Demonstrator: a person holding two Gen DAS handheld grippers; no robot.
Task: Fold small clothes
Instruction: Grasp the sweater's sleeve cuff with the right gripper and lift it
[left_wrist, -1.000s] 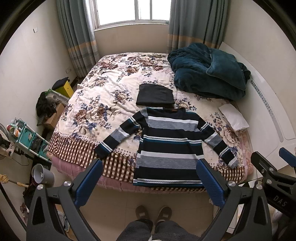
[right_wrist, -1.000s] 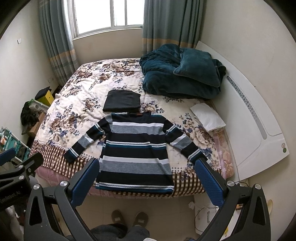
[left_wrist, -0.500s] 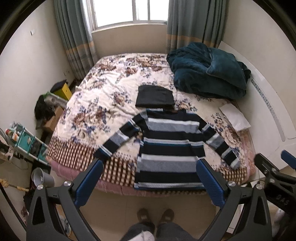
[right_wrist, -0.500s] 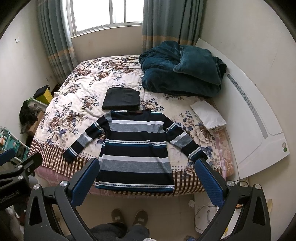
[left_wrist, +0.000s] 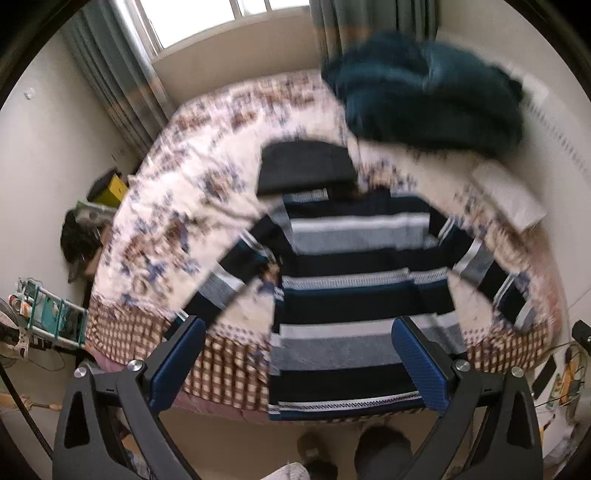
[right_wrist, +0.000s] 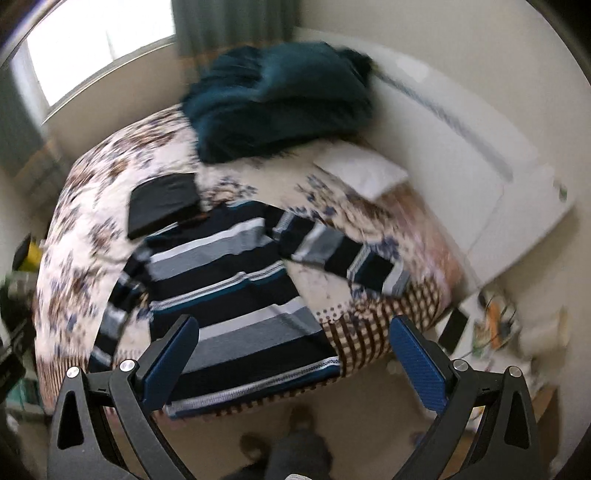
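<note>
Both tools, left (left_wrist: 295, 363) and right (right_wrist: 291, 360), gape empty above blurred striped sweater (left_wrist: 354, 295).

A navy, grey and white striped sweater (left_wrist: 354, 295) lies flat, sleeves spread, hem at the bed's (left_wrist: 177, 206) near edge.

Both tools held up and spread wide, gripping nothing.

The left black two-finger tool with blue pads (left_wrist: 297, 363) has its jaws far apart with only air between them. The right black two-finger tool with blue pads (right_wrist: 295, 362) stands the same, open and empty. The frames are blurred, but the person's dark-trousered legs (left_wrist: 382, 456) and feet seem to stand below.
</note>
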